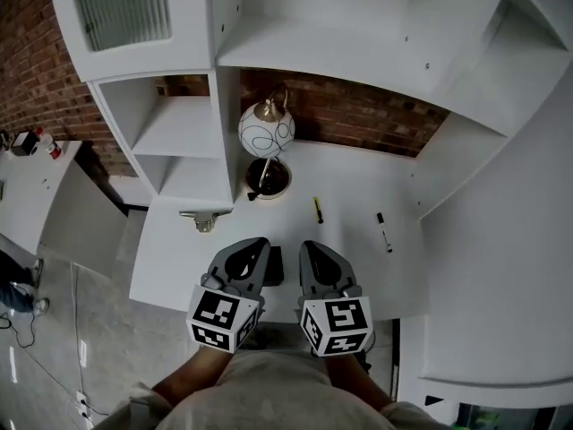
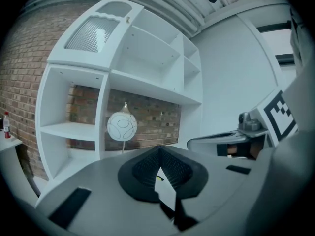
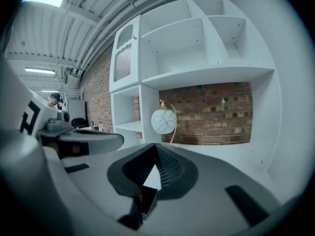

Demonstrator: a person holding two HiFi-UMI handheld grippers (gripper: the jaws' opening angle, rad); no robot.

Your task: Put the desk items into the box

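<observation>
**Two grippers, clenched empty**

Left gripper (image 1: 258, 243) and right gripper (image 1: 309, 245): side by side, near level over white desk (image 1: 179, 258), jaws closed on nothing. Slim yellow pen (image 1: 317, 209) lies at 12 o'clock. Black marker (image 1: 383, 231), at 2 o'clock, appears in head view only.

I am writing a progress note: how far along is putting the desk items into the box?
Done: nothing that shows; no box is in view. In hand: nothing; the left tongs and right tongs are shut, gripping nothing I can see. Left to do: the yellow-and-black pen and the black marker lie on the white desk.
</observation>
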